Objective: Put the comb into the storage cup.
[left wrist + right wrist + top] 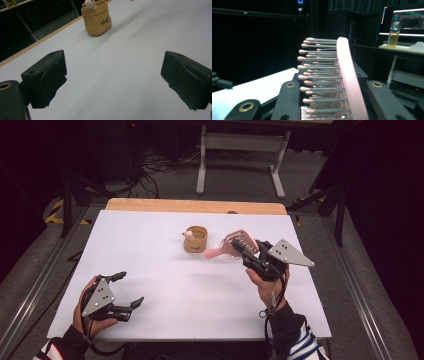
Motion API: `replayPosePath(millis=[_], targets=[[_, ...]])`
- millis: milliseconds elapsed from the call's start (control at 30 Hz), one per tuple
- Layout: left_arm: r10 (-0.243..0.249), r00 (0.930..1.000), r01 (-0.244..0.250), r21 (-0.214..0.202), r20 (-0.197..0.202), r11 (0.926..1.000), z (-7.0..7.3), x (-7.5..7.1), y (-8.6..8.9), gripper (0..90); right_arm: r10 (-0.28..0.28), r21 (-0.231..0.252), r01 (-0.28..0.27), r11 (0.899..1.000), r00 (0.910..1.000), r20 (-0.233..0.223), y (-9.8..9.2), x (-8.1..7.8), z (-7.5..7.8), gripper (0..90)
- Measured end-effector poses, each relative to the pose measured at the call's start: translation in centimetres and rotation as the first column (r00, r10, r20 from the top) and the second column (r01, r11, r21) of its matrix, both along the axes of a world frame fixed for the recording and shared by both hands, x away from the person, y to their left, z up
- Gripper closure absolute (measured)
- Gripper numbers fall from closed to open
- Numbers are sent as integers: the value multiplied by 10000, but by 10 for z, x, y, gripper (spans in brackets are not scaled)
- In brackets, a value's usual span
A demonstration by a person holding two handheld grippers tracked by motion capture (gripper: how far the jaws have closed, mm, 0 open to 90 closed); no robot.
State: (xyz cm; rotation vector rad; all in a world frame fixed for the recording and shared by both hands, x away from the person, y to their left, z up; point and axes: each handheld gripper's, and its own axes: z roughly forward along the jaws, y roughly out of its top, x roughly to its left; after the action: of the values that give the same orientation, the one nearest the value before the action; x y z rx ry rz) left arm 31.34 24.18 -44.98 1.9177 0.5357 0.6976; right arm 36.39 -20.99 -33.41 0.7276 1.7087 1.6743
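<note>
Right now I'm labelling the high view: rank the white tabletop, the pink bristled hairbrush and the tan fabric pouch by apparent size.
1. White tabletop, by far the largest.
2. Pink bristled hairbrush, gripped at its head by the right gripper and partly hidden.
3. Tan fabric pouch, only slightly smaller than the brush, so that call is close.

Dark room; grey floor (pixel 240 180); white bench frame (pixel 242 142); floor cables (pixel 155 167).

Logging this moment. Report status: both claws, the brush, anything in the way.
Left claw open, low over the table. Right claw shut on pink hairbrush, lifted. Tan pouch beside the handle.
</note>
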Motion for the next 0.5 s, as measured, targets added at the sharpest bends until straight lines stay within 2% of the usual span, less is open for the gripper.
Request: replayPosePath(millis=[133, 267, 500], targets=[[160, 9998, -160, -27, -84, 9999, -2, -4, 8, 76, -251, 38, 250, 9997, 9995, 202, 1, 9, 8, 629], [215, 9997, -217, -155, -125, 9996, -3, -6, 14, 77, -507, -285, 518, 9983, 9980, 389, 8, 21, 18, 629], [197, 9997, -201, -284, -158, 9994, -3, -7, 14, 78, -743, -365, 759, 9964, 9962, 447, 21, 37, 28, 630]])
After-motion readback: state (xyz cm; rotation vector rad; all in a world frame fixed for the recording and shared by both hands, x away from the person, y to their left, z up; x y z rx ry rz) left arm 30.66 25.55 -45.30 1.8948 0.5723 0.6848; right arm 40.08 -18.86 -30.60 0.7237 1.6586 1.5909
